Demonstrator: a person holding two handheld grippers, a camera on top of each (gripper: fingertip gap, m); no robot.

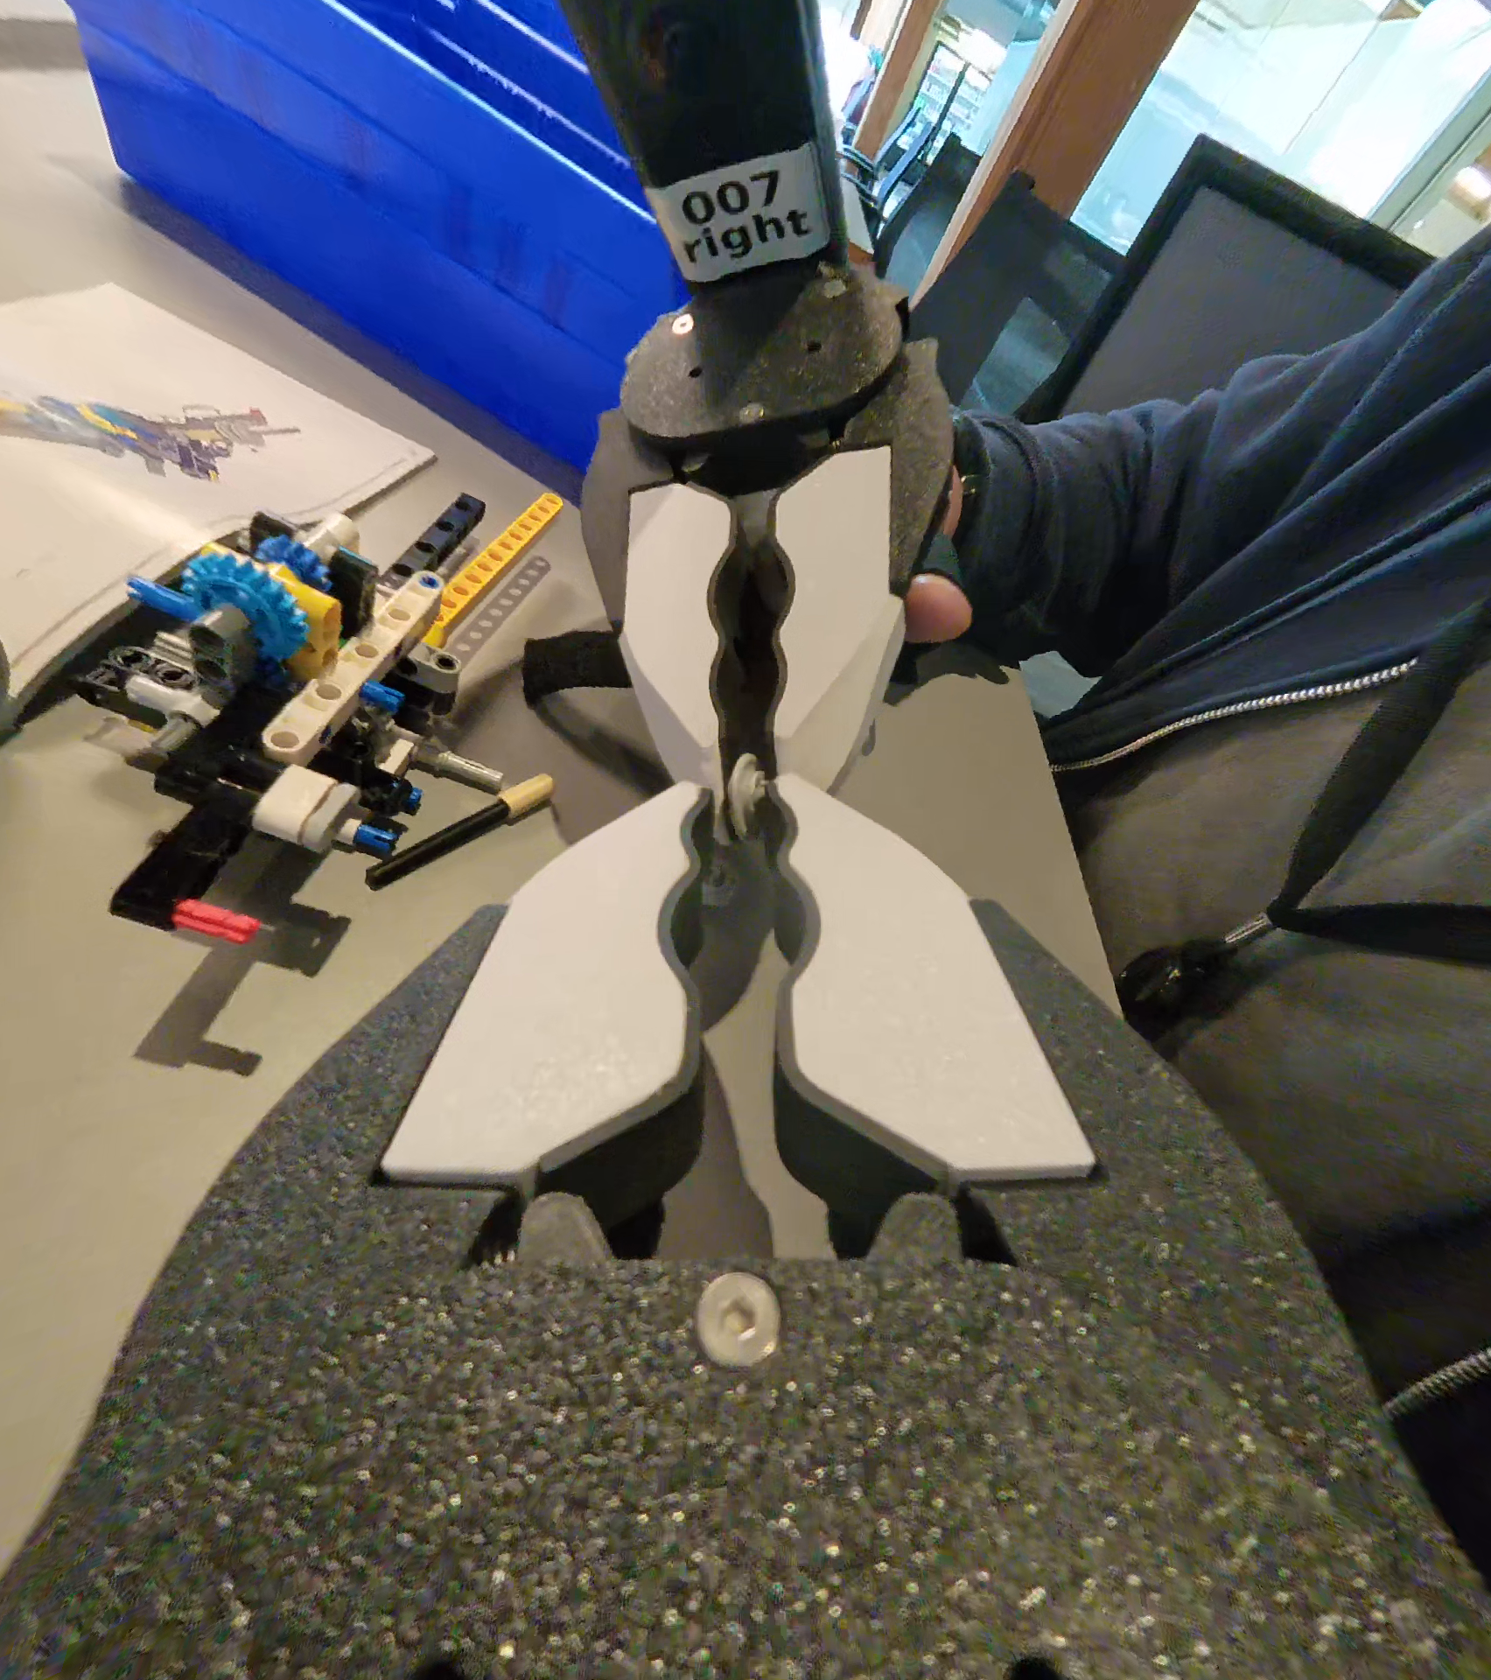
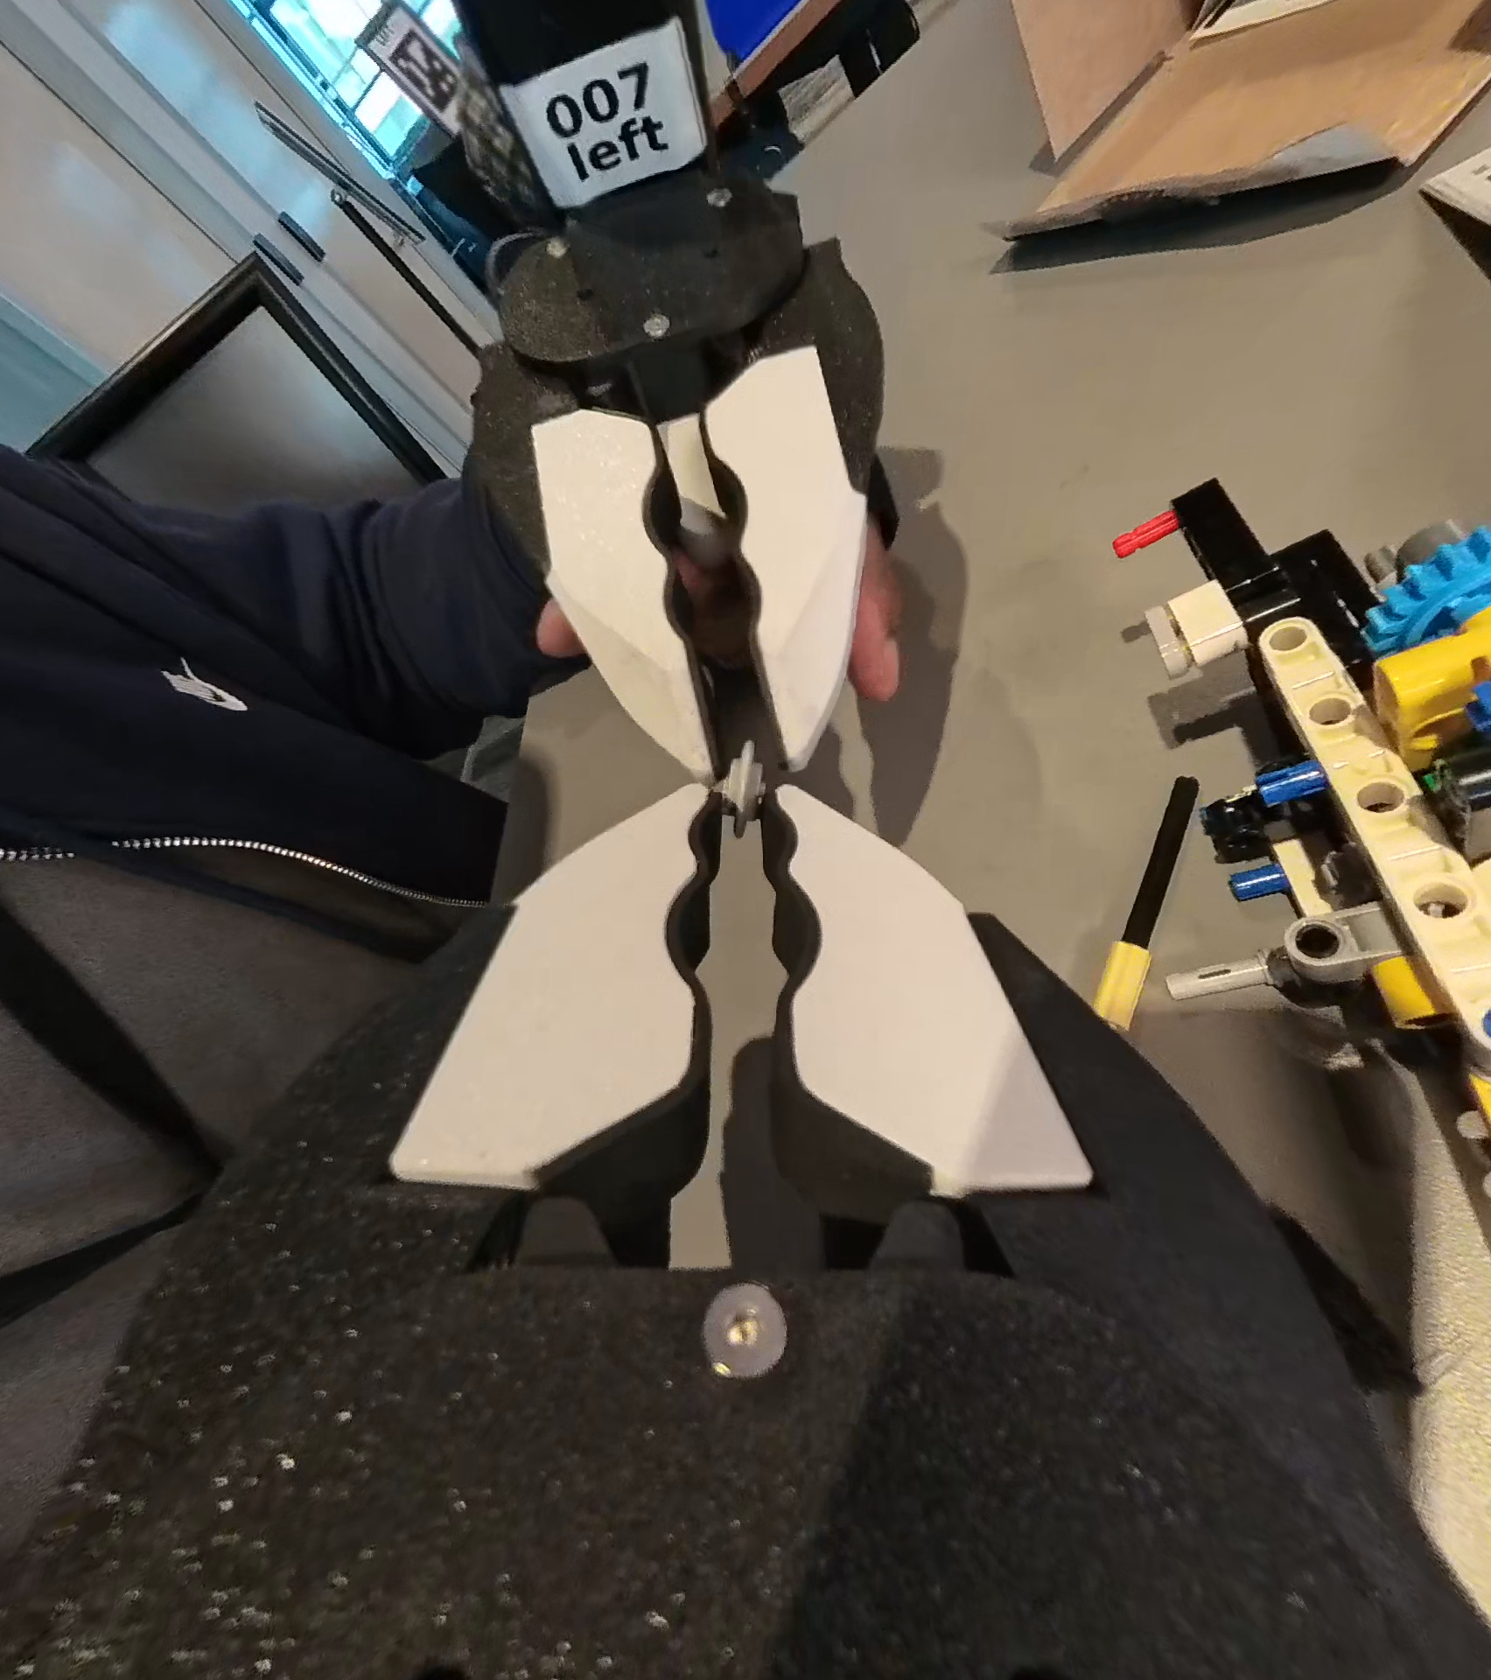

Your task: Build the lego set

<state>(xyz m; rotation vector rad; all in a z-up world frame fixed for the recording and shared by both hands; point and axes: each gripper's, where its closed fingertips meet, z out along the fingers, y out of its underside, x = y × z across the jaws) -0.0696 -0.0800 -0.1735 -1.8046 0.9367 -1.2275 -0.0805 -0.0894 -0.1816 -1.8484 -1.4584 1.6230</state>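
The left hand-held gripper (image 1: 737,805) and the right hand-held gripper (image 2: 737,800) meet tip to tip above the table (image 1: 24,1136), both nearly closed on one small grey bush piece (image 1: 742,791) pinched between them. The part-built lego model (image 1: 287,691) lies on the table at ten o'clock in the left wrist view, a black axle (image 1: 460,832) just beside it and an open instruction booklet (image 1: 87,473) beyond.
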